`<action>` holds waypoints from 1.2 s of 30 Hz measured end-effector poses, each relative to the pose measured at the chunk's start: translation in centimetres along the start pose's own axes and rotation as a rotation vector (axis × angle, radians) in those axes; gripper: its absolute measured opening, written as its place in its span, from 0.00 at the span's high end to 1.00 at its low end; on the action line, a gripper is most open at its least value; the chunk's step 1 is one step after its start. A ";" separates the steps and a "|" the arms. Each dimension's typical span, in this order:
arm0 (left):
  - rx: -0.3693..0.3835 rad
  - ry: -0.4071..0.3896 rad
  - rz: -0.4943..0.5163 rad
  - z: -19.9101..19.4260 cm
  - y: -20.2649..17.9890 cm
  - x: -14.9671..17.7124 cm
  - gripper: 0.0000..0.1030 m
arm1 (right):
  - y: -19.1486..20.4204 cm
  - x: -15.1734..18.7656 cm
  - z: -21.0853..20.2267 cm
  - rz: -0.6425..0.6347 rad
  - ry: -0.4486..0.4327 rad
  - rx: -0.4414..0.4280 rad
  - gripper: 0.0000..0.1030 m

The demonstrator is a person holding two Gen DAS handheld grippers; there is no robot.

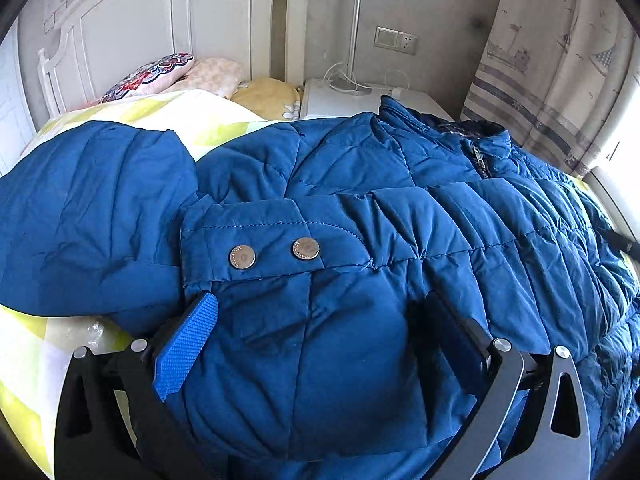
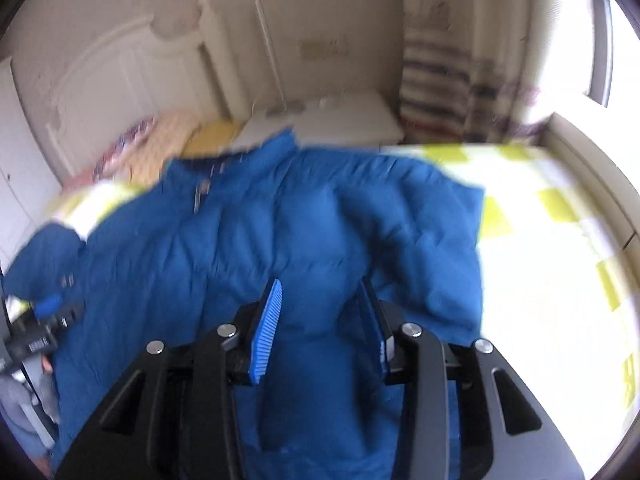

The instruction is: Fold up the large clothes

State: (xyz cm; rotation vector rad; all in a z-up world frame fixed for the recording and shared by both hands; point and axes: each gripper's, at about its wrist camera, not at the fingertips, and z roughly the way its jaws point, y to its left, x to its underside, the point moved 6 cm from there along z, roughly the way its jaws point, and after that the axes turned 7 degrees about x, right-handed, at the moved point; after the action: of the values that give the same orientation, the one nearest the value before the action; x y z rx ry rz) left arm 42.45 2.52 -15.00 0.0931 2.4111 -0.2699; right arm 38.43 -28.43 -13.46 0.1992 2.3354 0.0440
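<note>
A blue quilted puffer jacket [image 1: 360,208] lies spread on the bed, its collar and zipper toward the far right. One sleeve is folded across the front, and its cuff with two metal snaps [image 1: 276,254] lies just ahead of my left gripper [image 1: 320,312]. The left jaws stand wide apart, with a bulge of jacket fabric between the blue pads [image 1: 188,344]. In the blurred right wrist view the jacket [image 2: 280,220] fills the centre. My right gripper [image 2: 320,296] also straddles a ridge of fabric with its jaws apart. The left gripper shows at that view's left edge [image 2: 48,308].
The bed has a yellow-and-white checked cover [image 1: 192,116] [image 2: 560,240]. Pillows [image 1: 160,74] lie by the white headboard [image 1: 132,32]. A white nightstand [image 1: 360,98] with a lamp pole and cables stands beyond the bed. A curtain [image 1: 552,60] hangs at the right.
</note>
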 end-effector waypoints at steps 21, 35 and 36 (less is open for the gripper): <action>0.081 -0.035 -0.067 -0.4 0.7 -0.2 0.04 | 0.5 -5.8 9.2 -0.054 0.192 0.051 0.61; 0.106 -0.046 -0.088 -0.4 0.9 -0.3 0.04 | 0.8 -5.0 2.4 -0.030 -0.017 0.102 0.34; 0.107 -0.047 -0.088 -0.4 0.9 -0.3 0.04 | 2.5 -3.9 1.3 -0.066 -0.026 0.063 0.34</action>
State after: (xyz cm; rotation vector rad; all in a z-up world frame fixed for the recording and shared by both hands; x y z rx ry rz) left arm 42.50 3.46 -14.64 0.0282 2.3571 -0.4371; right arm 42.34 -26.58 -11.40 0.1528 2.3172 -0.0640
